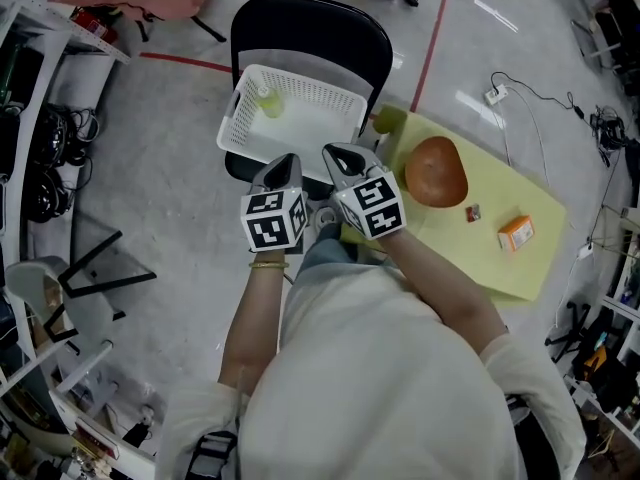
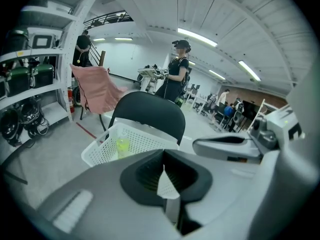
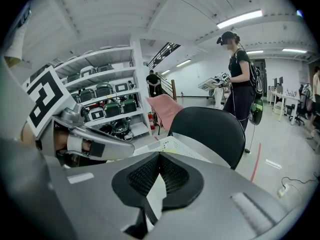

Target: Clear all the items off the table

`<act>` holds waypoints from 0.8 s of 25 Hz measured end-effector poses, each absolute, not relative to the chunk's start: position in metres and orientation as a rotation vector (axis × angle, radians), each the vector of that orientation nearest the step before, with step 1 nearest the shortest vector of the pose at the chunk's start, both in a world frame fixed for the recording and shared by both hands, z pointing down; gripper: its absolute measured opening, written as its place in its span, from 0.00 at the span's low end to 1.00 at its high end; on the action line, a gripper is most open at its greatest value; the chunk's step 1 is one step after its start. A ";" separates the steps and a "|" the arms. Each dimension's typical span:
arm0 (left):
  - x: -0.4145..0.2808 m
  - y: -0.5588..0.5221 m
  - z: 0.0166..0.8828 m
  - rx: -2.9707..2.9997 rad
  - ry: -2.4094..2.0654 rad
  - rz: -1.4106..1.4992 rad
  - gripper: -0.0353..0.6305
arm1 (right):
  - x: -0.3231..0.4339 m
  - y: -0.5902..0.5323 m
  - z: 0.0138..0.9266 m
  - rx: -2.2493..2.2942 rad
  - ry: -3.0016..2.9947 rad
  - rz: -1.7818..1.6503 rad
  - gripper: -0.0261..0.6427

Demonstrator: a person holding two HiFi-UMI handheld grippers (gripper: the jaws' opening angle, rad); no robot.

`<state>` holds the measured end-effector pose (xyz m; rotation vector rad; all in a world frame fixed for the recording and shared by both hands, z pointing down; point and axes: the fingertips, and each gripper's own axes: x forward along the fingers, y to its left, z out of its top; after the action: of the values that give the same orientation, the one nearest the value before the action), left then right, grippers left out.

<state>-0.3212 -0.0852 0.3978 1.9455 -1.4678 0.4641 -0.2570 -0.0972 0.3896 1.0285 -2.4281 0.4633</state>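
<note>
- Brown domed piece (image 1: 436, 171) is the biggest item on the yellow counter (image 1: 505, 183) in the head view. A small red-and-grey piece (image 1: 473, 212) lies near it and an orange box (image 1: 516, 232) lies a little further right. A green round thing (image 1: 384, 122) sits at the counter's far corner.
- In the same view a white basket (image 1: 320, 86) rests on a black chair (image 1: 310, 23) just beyond the counter, with a yellow-green bottle (image 1: 267, 99) inside. We hold the left tongs (image 1: 287, 160) and the right tongs (image 1: 340, 153) side by side in front of us, clear of every item.
- We judge the domed piece stiff, smooth and wide for one pair of tongs. We would take it low at its edge or steady it from both sides, because the curved top may slip.
- The box looks light and stiff, so a pinch across its narrow sides should do. The small piece sits low and calls for a careful pinch from above. The green thing may roll when nudged.
- The left gripper view shows the left tongs pressed together, and we make out nothing gripped between the pads. Past them we see the basket with its bottle, the chair back and the right tongs alongside. None of the counter's items appears here.
- The right gripper view shows the right tongs pressed together and likewise empty. Beyond them are the basket's rim, the chair, storage shelves (image 3: 100, 96) and a person standing (image 3: 242, 84). The counter's items are out of this view too.
</note>
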 end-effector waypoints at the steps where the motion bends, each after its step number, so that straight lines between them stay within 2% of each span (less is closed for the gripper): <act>1: -0.320 -0.084 0.396 1.946 -1.466 0.459 0.07 | -0.256 -0.095 0.388 1.030 -2.430 0.464 0.04; 20: -0.266 -0.093 0.396 2.058 -1.286 0.510 0.07 | -0.188 -0.098 0.391 1.261 -2.331 0.542 0.04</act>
<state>-0.2661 -0.0933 0.3963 2.0576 -1.2857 0.5104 -0.1884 -0.0976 0.3914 1.2611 -2.3306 0.5423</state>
